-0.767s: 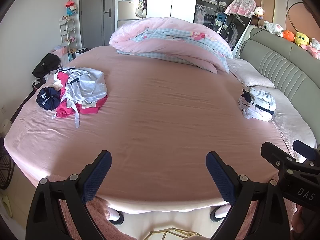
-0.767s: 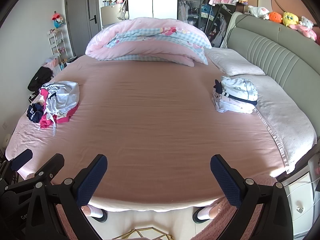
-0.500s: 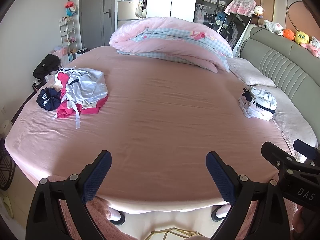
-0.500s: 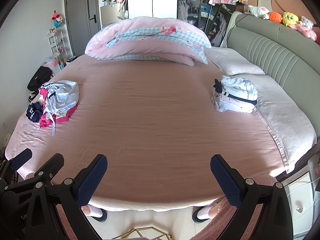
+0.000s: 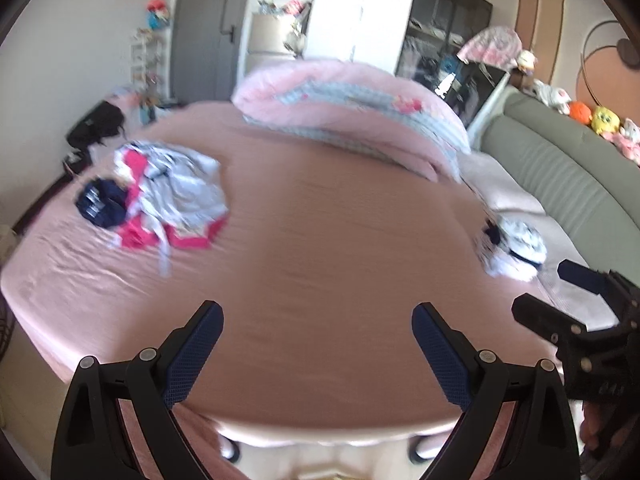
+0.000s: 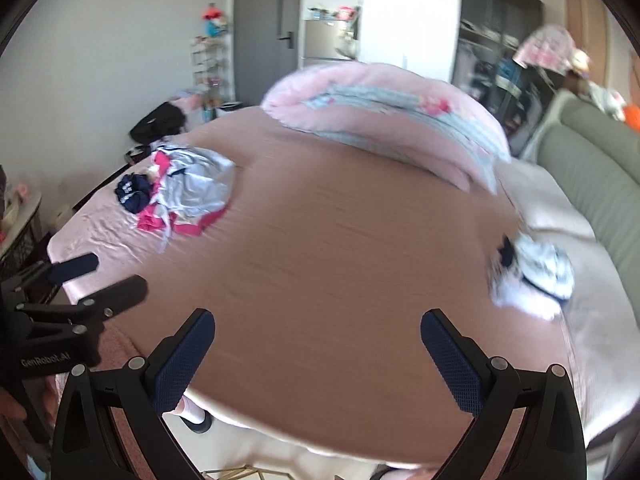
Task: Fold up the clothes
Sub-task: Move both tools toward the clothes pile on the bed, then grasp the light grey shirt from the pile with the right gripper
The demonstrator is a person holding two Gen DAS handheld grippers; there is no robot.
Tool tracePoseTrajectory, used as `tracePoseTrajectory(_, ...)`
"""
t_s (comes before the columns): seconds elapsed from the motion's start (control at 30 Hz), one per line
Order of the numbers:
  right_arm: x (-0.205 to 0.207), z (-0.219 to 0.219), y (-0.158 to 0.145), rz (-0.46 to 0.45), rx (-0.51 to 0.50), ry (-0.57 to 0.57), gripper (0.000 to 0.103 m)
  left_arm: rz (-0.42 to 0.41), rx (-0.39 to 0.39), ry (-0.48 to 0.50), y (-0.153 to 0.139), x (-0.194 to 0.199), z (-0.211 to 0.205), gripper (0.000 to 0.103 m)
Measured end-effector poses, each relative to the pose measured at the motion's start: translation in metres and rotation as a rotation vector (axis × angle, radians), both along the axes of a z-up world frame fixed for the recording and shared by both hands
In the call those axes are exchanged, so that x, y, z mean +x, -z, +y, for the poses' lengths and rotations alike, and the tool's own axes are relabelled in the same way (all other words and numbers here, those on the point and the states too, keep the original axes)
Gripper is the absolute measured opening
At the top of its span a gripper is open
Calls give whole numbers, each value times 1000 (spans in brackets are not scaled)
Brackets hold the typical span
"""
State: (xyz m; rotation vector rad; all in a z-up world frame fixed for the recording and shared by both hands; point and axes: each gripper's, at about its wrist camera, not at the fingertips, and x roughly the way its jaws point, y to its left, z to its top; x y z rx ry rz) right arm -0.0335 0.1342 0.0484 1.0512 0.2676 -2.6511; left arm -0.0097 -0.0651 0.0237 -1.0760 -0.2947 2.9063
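Observation:
A loose heap of unfolded clothes (image 5: 176,196) (image 6: 192,188), white, pink and navy, lies on the left of the pink bed (image 5: 320,264) (image 6: 340,248). A small stack of folded clothes (image 5: 516,248) (image 6: 536,276) sits at the right, near the grey headboard. My left gripper (image 5: 318,352) hangs open over the bed's near edge, holding nothing. In its own view my right gripper (image 6: 318,354) is open and empty too. Each gripper shows in the other's view: the right one (image 5: 568,300) at the right edge, the left one (image 6: 92,280) at the left edge.
A rolled pink duvet (image 5: 352,108) (image 6: 384,112) lies across the far side of the bed. A pillow (image 5: 496,188) and a padded grey headboard (image 5: 560,176) with plush toys (image 5: 592,116) line the right. A black bag (image 5: 96,124), shelves and wardrobes stand behind. A person's feet (image 6: 196,416) show below the bed edge.
Both views have swung to the left and are blurred by motion. The heap of clothes now sits nearer the middle. The grippers remain open and empty.

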Motion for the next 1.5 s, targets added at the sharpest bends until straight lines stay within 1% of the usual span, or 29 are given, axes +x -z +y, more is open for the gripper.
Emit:
tracePoseTrajectory(0.03, -8, -6, 2, -8, 10, -14, 103, 11, 6, -16, -2, 1, -10, 96)
tracePoseTrajectory(0.1, -23, -19, 7, -30, 27, -42, 103, 16, 50, -55, 1, 2, -39, 96)
tracePoseTrajectory(0.17, -42, -33, 22, -116, 3, -84, 103, 12, 64, -91, 6, 0, -60, 96)
tracePoseTrajectory(0.27, -61, -48, 48, -236, -112, -170, 103, 0, 75, -140, 18, -3, -90, 96)
tracePoseTrajectory(0.3, -69, -56, 56, -257, -130, -171, 103, -7, 84, -152, 24, -12, -100, 96)
tracePoseTrajectory(0.4, -87, -83, 70, -263, -115, -193, 103, -28, 110, -188, 43, -38, -128, 96)
tracePoseTrajectory(0.5, -108, -118, 77, -233, -94, -231, 103, -36, 134, -219, 61, -67, -152, 93)
tracePoseTrajectory(0.57, -122, -142, 83, -208, -80, -261, 102, -29, 149, -236, 71, -90, -164, 81)
tracePoseTrajectory(0.6, -130, -155, 86, -196, -72, -274, 101, -33, 160, -249, 78, -105, -171, 77)
tracePoseTrajectory(0.63, -139, -168, 89, -189, -55, -283, 96, -39, 174, -262, 85, -119, -179, 70)
tracePoseTrajectory(0.67, -149, -182, 93, -180, -40, -292, 90, -46, 188, -276, 92, -134, -188, 66)
tracePoseTrajectory(0.77, -179, -216, 101, -161, -9, -313, 79, -77, 230, -328, 118, -175, -220, 64)
tracePoseTrajectory(0.8, -190, -227, 106, -163, -3, -316, 79, -87, 244, -342, 125, -186, -230, 64)
tracePoseTrajectory(0.87, -216, -249, 120, -200, -17, -323, 79, -106, 272, -369, 139, -207, -250, 64)
tracePoseTrajectory(0.93, -239, -271, 135, -228, -28, -331, 79, -122, 295, -374, 151, -224, -262, 64)
tracePoseTrajectory(1.0, -257, -292, 150, -232, -10, -331, 79, -138, 316, -378, 164, -240, -274, 65)
tracePoseTrajectory(1.03, -267, -304, 158, -231, 2, -332, 79, -149, 311, -370, 168, -246, -275, 65)
tracePoseTrajectory(1.1, -285, -324, 174, -232, 39, -341, 79, -146, 300, -365, 177, -251, -280, 65)
tracePoseTrajectory(1.13, -294, -335, 184, -235, 65, -347, 79, -146, 295, -381, 181, -251, -283, 65)
tracePoseTrajectory(1.2, -304, -348, 196, -238, 77, -366, 79, -157, 309, -392, 186, -252, -290, 64)
tracePoseTrajectory(1.27, -310, -358, 203, -262, 51, -396, 79, -150, 305, -379, 183, -253, -295, 65)
tracePoseTrajectory(1.33, -314, -367, 210, -310, 12, -422, 79, -140, 294, -366, 179, -252, -300, 65)
tracePoseTrajectory(1.37, -316, -371, 213, -336, -8, -434, 77, -136, 293, -365, 179, -250, -303, 65)
tracePoseTrajectory(1.4, -317, -376, 215, -344, -20, -443, 73, -137, 292, -370, 180, -249, -308, 65)
tracePoseTrajectory(1.43, -316, -382, 218, -337, -18, -450, 58, -140, 289, -375, 181, -248, -312, 65)
tracePoseTrajectory(1.47, -316, -387, 219, -324, -4, -452, 46, -144, 288, -382, 182, -247, -316, 65)
tracePoseTrajectory(1.5, -317, -384, 217, -309, 4, -434, 41, -151, 289, -392, 185, -245, -321, 65)
